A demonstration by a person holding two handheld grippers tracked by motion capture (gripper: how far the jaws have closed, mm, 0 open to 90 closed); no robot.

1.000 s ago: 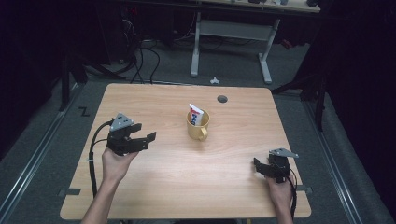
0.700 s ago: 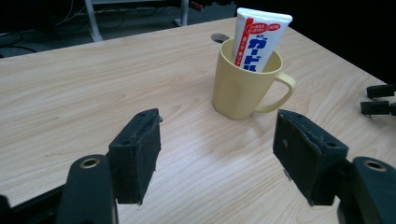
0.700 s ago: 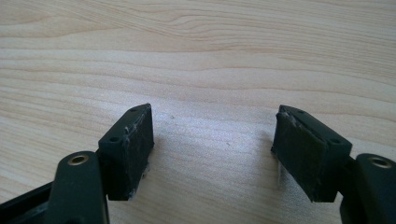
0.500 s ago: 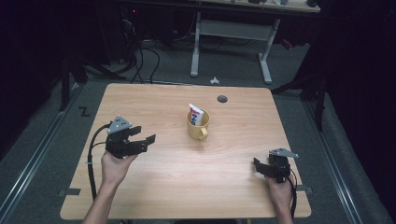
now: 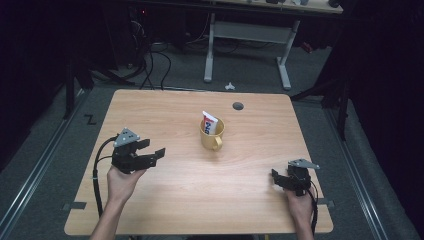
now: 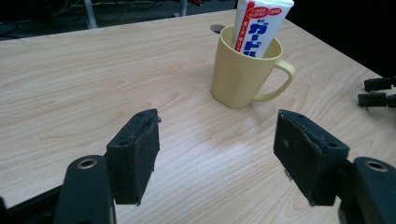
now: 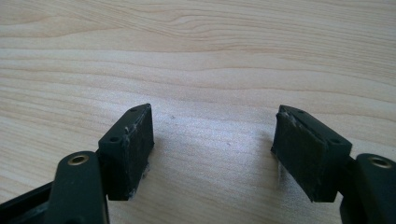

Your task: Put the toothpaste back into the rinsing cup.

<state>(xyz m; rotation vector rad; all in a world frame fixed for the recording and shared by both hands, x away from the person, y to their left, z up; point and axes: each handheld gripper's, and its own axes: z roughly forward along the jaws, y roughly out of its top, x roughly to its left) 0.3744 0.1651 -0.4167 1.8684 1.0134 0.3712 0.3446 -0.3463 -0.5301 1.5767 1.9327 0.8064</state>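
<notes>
left gripper (image 5: pixel 152 150): jaws released, facing mug (image 5: pixel 212 135) (toothpaste tube (image 5: pixel 209 122) inside) | right gripper (image 5: pixel 276 178): jaws released

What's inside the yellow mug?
A toothpaste tube stands in the yellow mug, its top sticking out above the rim. Its lower end and the mug's bottom are hidden.

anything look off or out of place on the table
Only one small thing: a toothpaste tube stands in the yellow mug, leaning against its rim rather than upright. The mug itself stands upright on the wooden table, nothing spilled. Both the left gripper and right gripper are open and empty.
</notes>
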